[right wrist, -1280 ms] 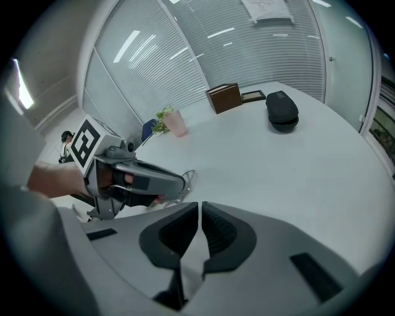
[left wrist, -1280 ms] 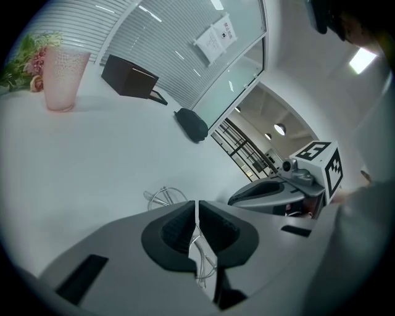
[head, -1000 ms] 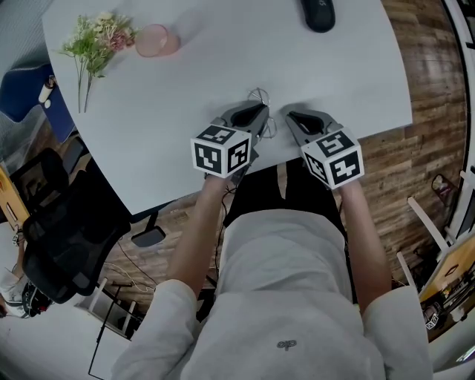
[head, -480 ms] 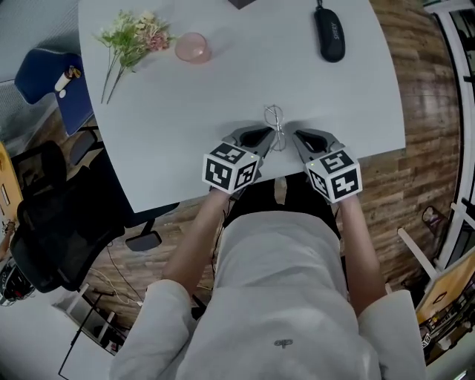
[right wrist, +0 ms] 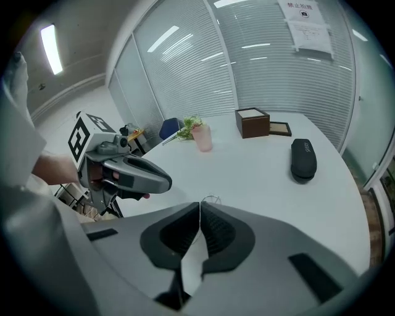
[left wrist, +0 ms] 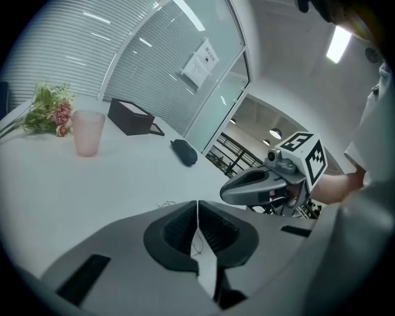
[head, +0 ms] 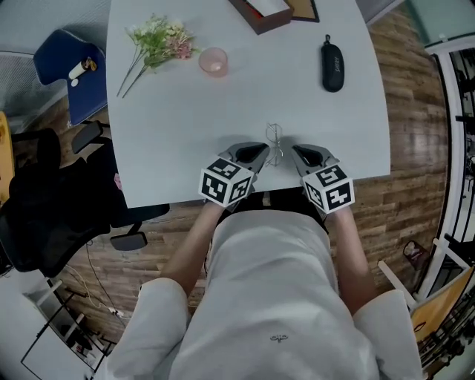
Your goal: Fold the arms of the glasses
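Thin wire-framed glasses (head: 275, 142) hang between my two grippers, near the front edge of the white table (head: 178, 133). My left gripper (head: 265, 151) is shut on the glasses from the left; a bit of wire shows behind its closed jaws (left wrist: 195, 245). My right gripper (head: 295, 151) comes in from the right, and its jaws have just closed further. They now meet, with the wire rim (right wrist: 212, 200) right at their tip. Most of the frame is too thin to make out.
A black glasses case (head: 332, 65) lies at the back right. A pink cup (head: 214, 61) and a flower bunch (head: 159, 38) sit at the back left, and a brown box (head: 264, 11) at the far edge. A black office chair (head: 44, 215) stands to the left of the table.
Both grippers have risen together with the glasses between them. The head view has swung, so the table's far end with the box and the case now shows.
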Tool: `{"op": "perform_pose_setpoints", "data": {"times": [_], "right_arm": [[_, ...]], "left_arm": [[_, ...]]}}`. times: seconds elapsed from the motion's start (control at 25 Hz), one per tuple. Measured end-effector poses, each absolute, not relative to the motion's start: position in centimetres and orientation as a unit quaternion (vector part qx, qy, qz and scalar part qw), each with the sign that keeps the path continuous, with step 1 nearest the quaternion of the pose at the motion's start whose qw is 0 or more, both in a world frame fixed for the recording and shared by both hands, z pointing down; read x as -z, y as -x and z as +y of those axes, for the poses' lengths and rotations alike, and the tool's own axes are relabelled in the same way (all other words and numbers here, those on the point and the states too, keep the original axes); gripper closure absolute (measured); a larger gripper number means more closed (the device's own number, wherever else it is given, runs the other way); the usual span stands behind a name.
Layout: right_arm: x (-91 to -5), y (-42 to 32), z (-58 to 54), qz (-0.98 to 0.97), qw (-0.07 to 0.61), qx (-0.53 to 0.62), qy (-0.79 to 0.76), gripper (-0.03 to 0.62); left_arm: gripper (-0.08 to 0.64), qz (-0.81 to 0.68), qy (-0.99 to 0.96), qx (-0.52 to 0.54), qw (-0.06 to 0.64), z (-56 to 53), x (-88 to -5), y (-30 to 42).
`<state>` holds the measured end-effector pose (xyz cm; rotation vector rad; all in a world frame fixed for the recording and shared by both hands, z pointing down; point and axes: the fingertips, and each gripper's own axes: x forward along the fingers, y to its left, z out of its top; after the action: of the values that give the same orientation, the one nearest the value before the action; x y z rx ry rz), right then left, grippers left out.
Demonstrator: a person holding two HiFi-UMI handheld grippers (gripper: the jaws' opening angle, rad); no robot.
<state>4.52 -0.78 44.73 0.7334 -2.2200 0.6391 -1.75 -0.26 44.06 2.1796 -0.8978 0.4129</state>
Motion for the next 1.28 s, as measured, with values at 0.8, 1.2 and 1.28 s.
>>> {"op": "perform_pose_setpoints", "data": {"times": [0.8,1.2,1.28], "right_arm": [[-36.0,-5.2,-1.8,-0.931,0.241,-0.138,-0.235,0.586],[-31.3,-6.7,-0.4,-0.951,0.189,-0.121,-0.211,0.588],[-30.7,-7.1,-0.1,-0.954,0.179,-0.12,-0.21,0.588]], "left_arm": [[0.54,-0.495,-0.81,-0.105,0.297,1.9,-36.0,1.2],[0.54,-0.542,-0.803,-0.055,0.242,2.8,-31.3,0.4],[0.54,-0.548,-0.804,-0.039,0.23,3.1,-30.2,0.3]]}}
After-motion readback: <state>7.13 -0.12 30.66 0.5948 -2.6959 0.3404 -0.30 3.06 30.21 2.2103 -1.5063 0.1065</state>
